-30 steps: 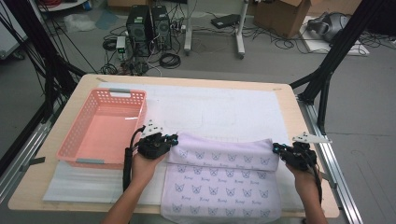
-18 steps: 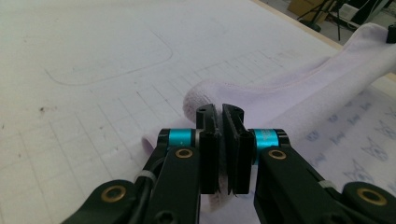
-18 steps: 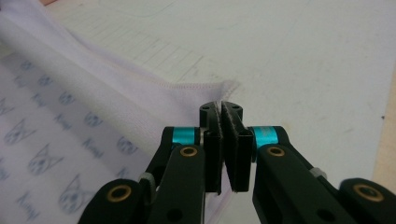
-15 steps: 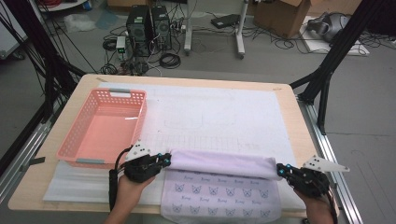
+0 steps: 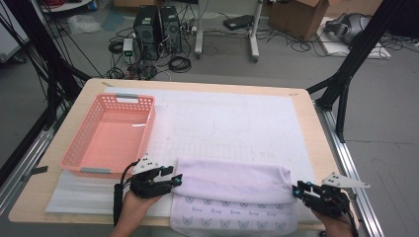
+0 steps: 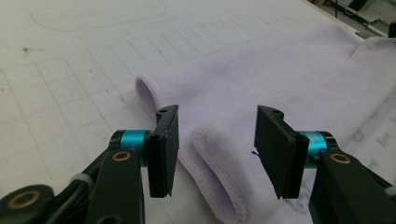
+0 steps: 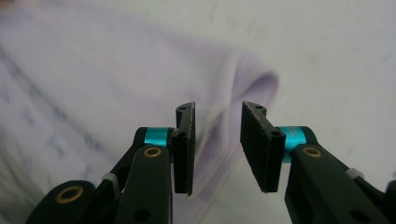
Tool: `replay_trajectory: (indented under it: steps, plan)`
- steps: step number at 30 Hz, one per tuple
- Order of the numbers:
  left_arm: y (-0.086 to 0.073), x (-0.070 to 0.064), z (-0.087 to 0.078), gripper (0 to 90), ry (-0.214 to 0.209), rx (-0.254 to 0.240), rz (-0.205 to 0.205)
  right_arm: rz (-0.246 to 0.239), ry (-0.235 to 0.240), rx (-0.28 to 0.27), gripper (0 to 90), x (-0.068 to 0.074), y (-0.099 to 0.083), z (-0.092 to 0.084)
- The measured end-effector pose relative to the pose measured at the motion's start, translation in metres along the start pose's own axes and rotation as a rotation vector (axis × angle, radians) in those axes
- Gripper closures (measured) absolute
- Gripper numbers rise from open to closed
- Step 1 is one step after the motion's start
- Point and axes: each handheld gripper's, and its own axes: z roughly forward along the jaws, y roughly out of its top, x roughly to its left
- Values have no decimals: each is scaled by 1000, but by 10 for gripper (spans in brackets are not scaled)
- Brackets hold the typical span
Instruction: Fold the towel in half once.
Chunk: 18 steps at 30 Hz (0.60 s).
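Note:
A lavender towel [image 5: 232,178] with a small printed pattern lies folded over on itself near the table's front edge. My left gripper [image 5: 177,178] sits at the fold's left end. Its jaws have just been opening, and the rolled towel edge [image 6: 219,158] lies loose between the pads of the left gripper [image 6: 217,114]. My right gripper [image 5: 296,190] is at the fold's right end. In its own view the right gripper [image 7: 217,112] has also just been opening, and the towel edge [image 7: 210,140] lies in the gap without being pressed.
A pink plastic basket [image 5: 118,97] stands empty at the left of the white gridded mat [image 5: 237,123]. The wooden table [image 5: 321,148] ends just right of the right gripper. Black frame posts, computers and cables are on the floor beyond.
Both grippers drew the towel's far edge toward the front, folding it over the printed side. Then both sets of jaws opened and let go of the towel.

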Motion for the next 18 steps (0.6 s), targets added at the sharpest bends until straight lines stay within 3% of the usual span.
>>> replay_trajectory:
  steps: [2,4,6,9,11,12,13,14,15,18]
  plan:
    - [8,6,2,486,-3,-25,-28,19,-23,-32,676,-6,7,1]
    - [15,9,7,486,7,-38,-17,33,-45,5,717,-12,11,12]
    - [20,10,12,488,7,-46,-10,50,-33,54,727,-15,13,28]
    - [24,12,22,484,22,-54,8,32,-32,101,655,-13,17,51]
    - [27,14,28,482,27,-42,8,17,-98,140,638,-11,21,64]
    - [28,15,31,479,26,-40,8,26,-104,139,676,-13,22,69]
    - [29,16,32,476,26,-41,2,36,-102,133,770,-14,24,71]
    - [29,17,34,474,28,-40,3,12,-133,145,846,-14,26,73]
    - [28,17,34,473,32,-39,2,-20,-157,152,867,-15,27,75]
    - [25,16,33,471,36,-40,1,-63,-263,145,877,-18,29,71]
